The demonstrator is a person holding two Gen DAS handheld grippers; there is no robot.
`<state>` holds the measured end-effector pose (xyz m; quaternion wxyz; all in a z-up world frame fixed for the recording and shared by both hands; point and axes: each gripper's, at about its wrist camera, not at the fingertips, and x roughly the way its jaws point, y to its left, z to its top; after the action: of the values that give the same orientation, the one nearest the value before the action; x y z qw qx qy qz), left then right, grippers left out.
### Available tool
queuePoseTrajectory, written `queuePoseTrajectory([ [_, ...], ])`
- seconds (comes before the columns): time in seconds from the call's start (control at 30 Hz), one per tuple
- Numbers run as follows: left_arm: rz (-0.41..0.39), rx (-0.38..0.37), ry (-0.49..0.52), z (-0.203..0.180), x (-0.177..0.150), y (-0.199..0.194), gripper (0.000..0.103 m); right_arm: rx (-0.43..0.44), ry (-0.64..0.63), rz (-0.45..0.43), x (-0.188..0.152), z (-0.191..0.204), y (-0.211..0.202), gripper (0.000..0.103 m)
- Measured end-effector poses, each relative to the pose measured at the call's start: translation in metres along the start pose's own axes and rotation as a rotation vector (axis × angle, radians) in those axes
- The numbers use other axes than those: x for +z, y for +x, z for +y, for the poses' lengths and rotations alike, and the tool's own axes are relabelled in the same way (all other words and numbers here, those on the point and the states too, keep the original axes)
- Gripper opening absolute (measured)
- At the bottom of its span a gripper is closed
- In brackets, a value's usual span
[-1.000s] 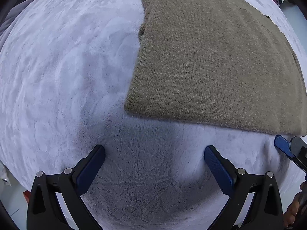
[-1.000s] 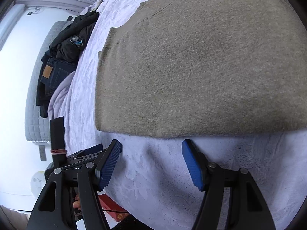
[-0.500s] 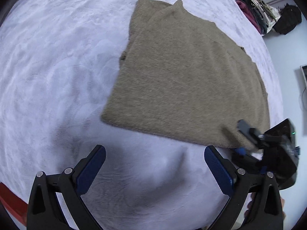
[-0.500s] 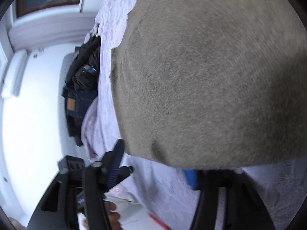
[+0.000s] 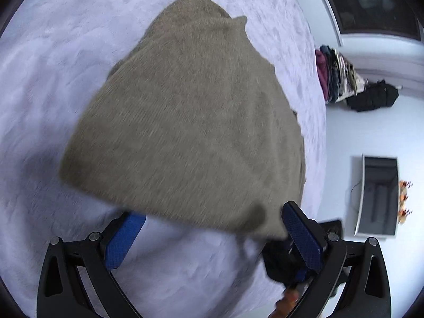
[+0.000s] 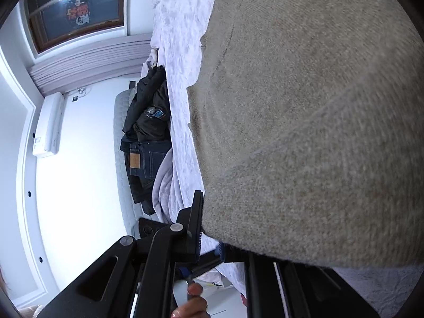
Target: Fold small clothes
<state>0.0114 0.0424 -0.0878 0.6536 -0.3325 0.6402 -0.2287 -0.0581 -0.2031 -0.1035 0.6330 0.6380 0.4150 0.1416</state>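
Nearest in the left wrist view, the left gripper (image 5: 212, 235) is standing with its blue pads wide apart, and the near hem of the tan knit sweater (image 5: 185, 122) is hanging over the tip of the left pad without being pinched. Just beyond the right pad, the right gripper (image 5: 288, 259) is showing only as a dark blurred shape under the sweater's near corner.

The right wrist view is giving what that one hides: the right gripper (image 6: 212, 241) is clamped together on the sweater (image 6: 304, 132), whose near edge is lifting off the white plush blanket (image 6: 180, 39) and curling over itself. A person's fingers (image 6: 193, 299) are showing at the bottom edge.

Farther out, the left view is showing the rest of the sweater lying flat on the blanket (image 5: 53, 79), its far end narrowing to two small points. Beyond the bed's edge this view alone is taking in a pile of mixed clothes (image 5: 336, 76), a black bag (image 5: 373, 98) and a dark monitor (image 5: 379, 196). Only the right view is reaching the other side: dark jeans and a black garment (image 6: 148, 132) heaped against the blanket, a wall air conditioner (image 6: 50, 124) and a window (image 6: 76, 10).
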Motion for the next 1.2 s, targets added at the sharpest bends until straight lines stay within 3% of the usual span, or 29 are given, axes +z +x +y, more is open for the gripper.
queuePoseTrajectory([
  [0.2, -0.043, 0.07, 0.074, -0.019, 0.024, 0.013, 0.103, -0.053, -0.015, 0.034, -0.003, -0.002, 0.005, 0.01],
  [0.43, -0.07, 0.235, 0.245, -0.041, 0.027, 0.019, 0.101, -0.106, -0.049, 0.073, -0.003, -0.003, 0.01, 0.01],
  [0.6, -0.067, 0.256, 0.235, -0.033, 0.023, 0.017, 0.099, -0.19, -0.096, 0.107, -0.001, -0.001, 0.015, 0.01],
  [0.77, -0.065, 0.261, 0.17, -0.019, 0.028, 0.013, 0.099, -0.203, -0.059, 0.126, 0.0, -0.012, 0.021, 0.012],
  [0.83, -0.072, 0.279, 0.199, -0.024, 0.029, 0.01, 0.099, -0.201, -0.068, 0.127, 0.0, -0.013, 0.021, 0.012],
  [0.93, -0.131, 0.387, 0.317, -0.042, 0.027, 0.005, 0.099, -0.2, -0.078, 0.135, 0.0, -0.013, 0.022, 0.012],
  [1.0, -0.151, 0.442, 0.367, -0.048, 0.029, 0.007, 0.087, -0.21, -0.088, 0.145, 0.002, -0.012, 0.023, 0.012],
  [1.07, -0.125, 0.494, 0.371, -0.043, 0.036, 0.014, 0.054, -0.225, -0.101, 0.159, 0.002, -0.01, 0.023, 0.013],
  [1.13, -0.105, 0.501, 0.344, -0.033, 0.042, 0.017, 0.039, -0.263, -0.129, 0.179, 0.002, -0.006, 0.021, 0.014],
  [1.2, -0.109, 0.47, 0.322, -0.027, 0.045, 0.013, 0.035, -0.305, -0.165, 0.205, 0.002, 0.002, 0.016, 0.014],
])
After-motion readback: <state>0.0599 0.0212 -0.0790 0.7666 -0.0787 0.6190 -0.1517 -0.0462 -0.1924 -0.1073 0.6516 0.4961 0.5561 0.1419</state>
